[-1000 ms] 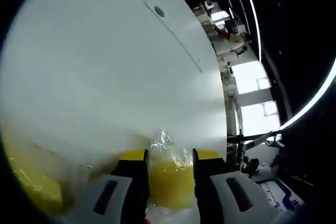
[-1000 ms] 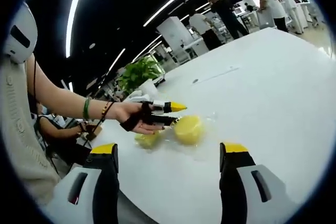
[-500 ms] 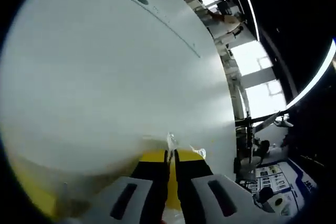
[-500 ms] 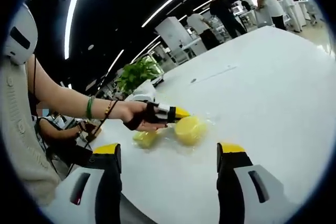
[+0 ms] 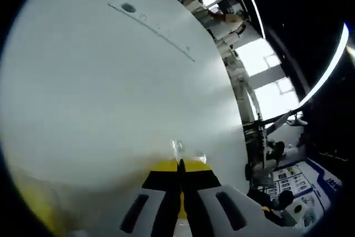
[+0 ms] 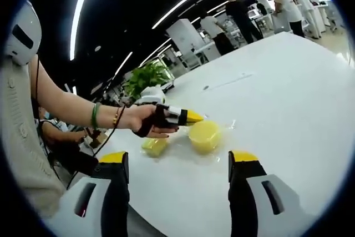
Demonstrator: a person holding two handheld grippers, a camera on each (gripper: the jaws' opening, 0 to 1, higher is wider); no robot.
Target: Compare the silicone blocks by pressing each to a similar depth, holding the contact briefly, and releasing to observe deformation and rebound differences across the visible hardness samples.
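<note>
In the right gripper view, the right gripper (image 6: 178, 192) hangs above the white counter (image 6: 288, 98) with its two yellow-tipped fingers (image 6: 243, 156) spread wide and nothing between them. Beyond them two yellow silicone blocks lie on a clear plastic wrap (image 6: 222, 131): a round block (image 6: 203, 136) and, just beside it, a smaller, paler block (image 6: 153, 146). A person's hand (image 6: 145, 121) holds the left gripper (image 6: 194, 117), whose yellow tip sits at the upper edge of the round block; whether it touches is unclear. A potted plant (image 6: 147, 77) stands at the counter's far edge.

In the left gripper view, the left gripper's fingers (image 5: 165, 178) are pressed together, with a sliver of yellow and crinkled wrap (image 5: 177, 149) at their tips.
</note>
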